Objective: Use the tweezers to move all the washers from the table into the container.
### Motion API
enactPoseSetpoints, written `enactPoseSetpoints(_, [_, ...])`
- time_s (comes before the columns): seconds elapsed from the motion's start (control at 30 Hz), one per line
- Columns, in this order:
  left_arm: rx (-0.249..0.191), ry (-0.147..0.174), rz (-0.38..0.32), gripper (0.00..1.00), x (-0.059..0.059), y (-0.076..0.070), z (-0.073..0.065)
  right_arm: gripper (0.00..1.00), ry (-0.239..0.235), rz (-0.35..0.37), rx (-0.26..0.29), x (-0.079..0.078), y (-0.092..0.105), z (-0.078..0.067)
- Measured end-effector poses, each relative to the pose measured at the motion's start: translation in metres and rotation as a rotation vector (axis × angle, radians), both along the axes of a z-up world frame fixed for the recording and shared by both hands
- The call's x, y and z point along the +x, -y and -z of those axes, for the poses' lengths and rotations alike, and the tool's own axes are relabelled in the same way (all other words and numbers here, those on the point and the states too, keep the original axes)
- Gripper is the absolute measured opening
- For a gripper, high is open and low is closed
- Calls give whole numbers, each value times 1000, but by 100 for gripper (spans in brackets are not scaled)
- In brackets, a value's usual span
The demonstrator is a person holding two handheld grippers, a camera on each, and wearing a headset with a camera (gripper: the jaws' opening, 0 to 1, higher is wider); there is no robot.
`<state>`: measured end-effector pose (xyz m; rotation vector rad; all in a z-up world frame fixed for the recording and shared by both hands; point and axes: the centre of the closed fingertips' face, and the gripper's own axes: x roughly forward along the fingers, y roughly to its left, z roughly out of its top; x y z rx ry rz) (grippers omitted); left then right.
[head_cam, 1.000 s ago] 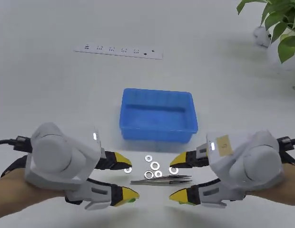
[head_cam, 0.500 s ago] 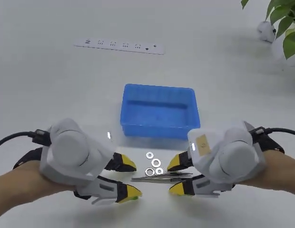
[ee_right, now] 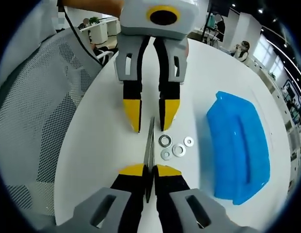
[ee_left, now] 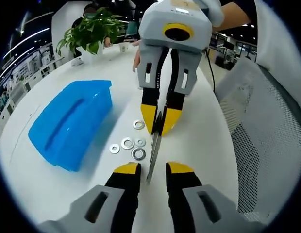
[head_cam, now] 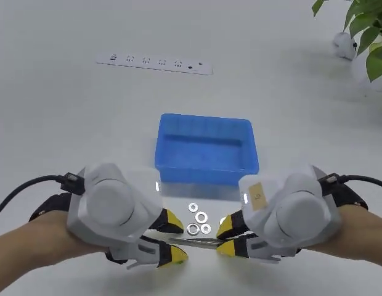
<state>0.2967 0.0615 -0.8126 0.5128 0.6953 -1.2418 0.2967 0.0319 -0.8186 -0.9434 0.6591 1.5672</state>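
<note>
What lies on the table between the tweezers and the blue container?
A small cluster of washers lies between the tweezers and the blue container, seen in the head view.

A white desk (head_cam: 68, 123) carries a blue container (head_cam: 206, 150) at its middle, with a loose cluster of washers (head_cam: 201, 217) just in front. Nearer still are thin tweezers (head_cam: 200, 241), apparently lying flat. A white power strip (head_cam: 154, 63) lies farther back, and a potted plant (head_cam: 363, 31) stands far right.

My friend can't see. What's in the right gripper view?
The right gripper pinches tweezers lying on a white table, and the left gripper faces it, fingers open around the far end. Four washers lie beside the tweezers, near a blue container.
</note>
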Motion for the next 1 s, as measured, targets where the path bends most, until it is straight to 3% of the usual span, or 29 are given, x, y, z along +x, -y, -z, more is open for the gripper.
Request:
enactPoseSetpoints(0.03, [27, 26, 29, 23, -1, -1, 1, 7, 11, -5, 5, 0, 0, 0])
enactPoseSetpoints(0.27, [23, 11, 30, 12, -3, 6, 1, 7, 24, 40, 42, 1, 0, -1])
enactPoseSetpoints(0.33, [46, 66, 57, 8, -1, 8, 1, 7, 10, 48, 42, -1, 0, -2])
enactPoseSetpoints(0.37, [48, 49, 51, 7, -4, 8, 1, 7, 12, 47, 42, -1, 0, -2])
enactPoseSetpoints(0.5, [61, 67, 50, 7, -4, 6, 1, 7, 5, 71, 60, -2, -1, -5])
enactPoseSetpoints(0.53, [68, 95, 57, 7, -4, 6, 1, 7, 2, 78, 65, -1, -1, -6])
enactPoseSetpoints(0.57, [77, 162, 82, 7, -1, 6, -1, 7, 5, 80, 69, -1, -1, -6])
enactPoseSetpoints(0.6, [77, 175, 83, 7, -3, 6, -1, 7, 9, 82, 72, -1, -2, -7])
enactPoseSetpoints(0.7, [55, 145, 60, 6, -11, 3, 0, 7, 23, 54, 74, -6, -3, -7])
enactPoseSetpoints(0.77, [56, 146, 56, 6, -14, 2, -2, 7, 30, 36, 78, -10, -5, -8])
enactPoseSetpoints(0.9, [10, 117, 25, 6, -19, 0, -17, 7, 44, 18, 84, -14, -7, -8])
enactPoseSetpoints(0.93, [-1, 144, 22, 6, -17, -1, -23, 7, 50, 21, 88, -14, -8, -9])
enactPoseSetpoints(0.97, [-1, 135, 24, 6, -19, -3, -24, 7, 80, 11, 104, -12, -11, -12])
enactPoseSetpoints(1.0, [-4, 134, 14, 6, -19, -3, -27, 7, 74, 9, 106, -14, -12, -14])
